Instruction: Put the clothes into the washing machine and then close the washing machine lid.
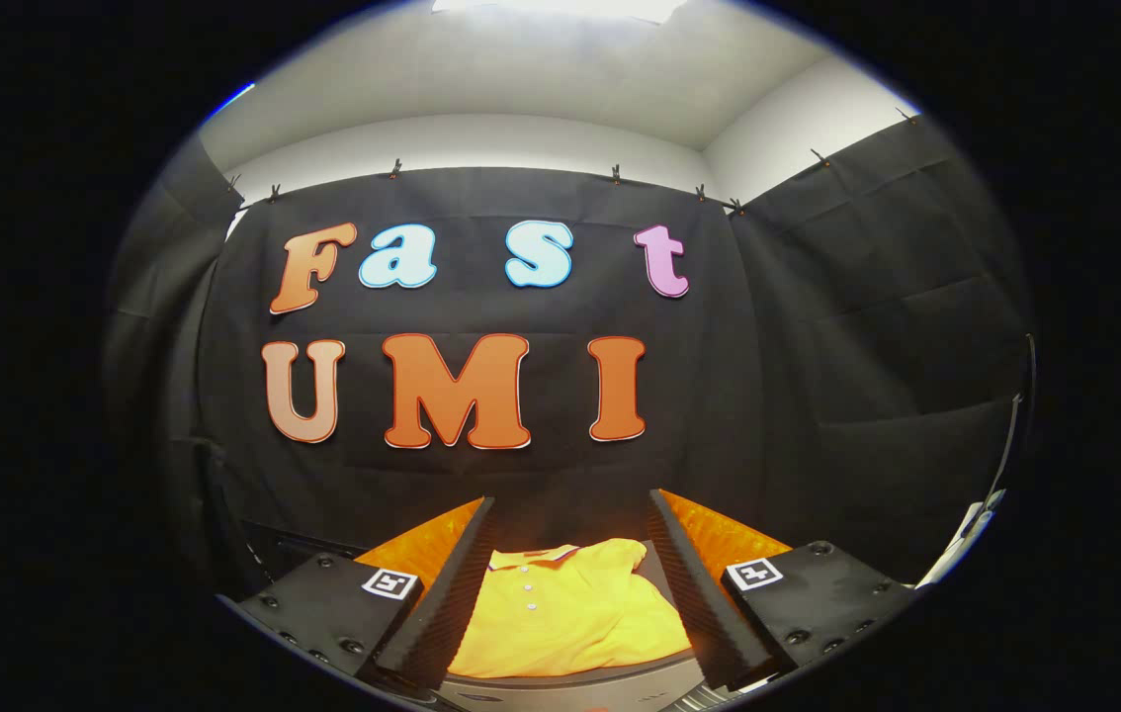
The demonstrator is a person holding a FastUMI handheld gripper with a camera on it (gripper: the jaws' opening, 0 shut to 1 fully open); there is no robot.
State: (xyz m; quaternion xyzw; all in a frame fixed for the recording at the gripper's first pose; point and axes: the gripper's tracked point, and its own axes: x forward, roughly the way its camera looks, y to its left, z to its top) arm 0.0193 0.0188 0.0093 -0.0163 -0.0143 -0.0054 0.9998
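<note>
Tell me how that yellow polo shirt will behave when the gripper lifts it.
The yellow polo shirt is soft, folded cloth, so it will likely go floppy, unfold and drape from the pinch point. It looks light for its size, with nothing rigid except small buttons. The gripper is open, its fingers wide on either side of the shirt, so a shallow pinch may catch only the top layer.

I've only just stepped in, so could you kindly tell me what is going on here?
A person is holding a handheld gripper aimed at a folded yellow polo shirt. Its fingers are spread wide, with the shirt seen between and just beyond them, not gripped. The shirt lies on a grey surface, in front of the booth's black cloth wall. Nothing has been picked up yet.
</note>
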